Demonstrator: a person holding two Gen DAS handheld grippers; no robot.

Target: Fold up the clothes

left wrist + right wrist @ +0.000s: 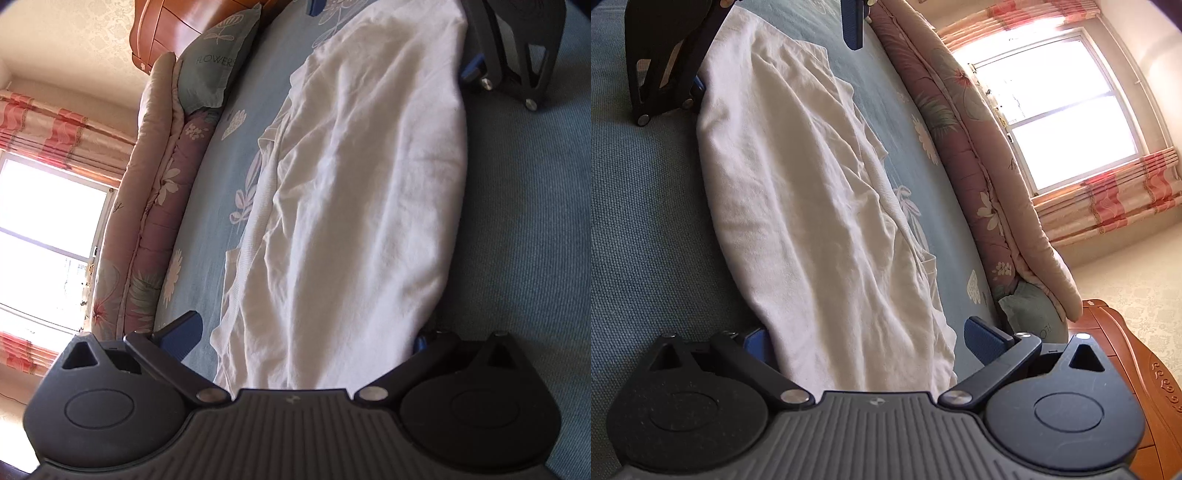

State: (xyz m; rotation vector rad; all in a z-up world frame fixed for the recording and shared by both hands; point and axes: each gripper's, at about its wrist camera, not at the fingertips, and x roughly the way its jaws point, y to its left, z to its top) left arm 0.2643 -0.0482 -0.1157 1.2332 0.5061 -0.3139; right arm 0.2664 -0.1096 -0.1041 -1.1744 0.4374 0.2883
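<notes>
- white garment point(354, 206) lies lengthwise on the bed point(229, 155), folded into a long band; one long edge runs along the boundary between the floral sheet and the plain teal cover point(524, 229); surface rumpled, a ribbed hem shows on the sheet side
- left gripper point(306, 336): jaws spread wide, straddling the near end of the garment; left pad clear, right pad mostly hidden behind cloth; contact with fabric can't be judged
- right gripper point(873, 338): same stance at the opposite end, jaws apart; one blue pad half buried under the fabric edge; grip not evident
- each gripper shows in the other's view, cut off by the frame top
- rolled quilt point(979, 155) and pillow point(210, 74) along the far bed edge; pillow text partly readable; window point(1063, 110) blown out
</notes>
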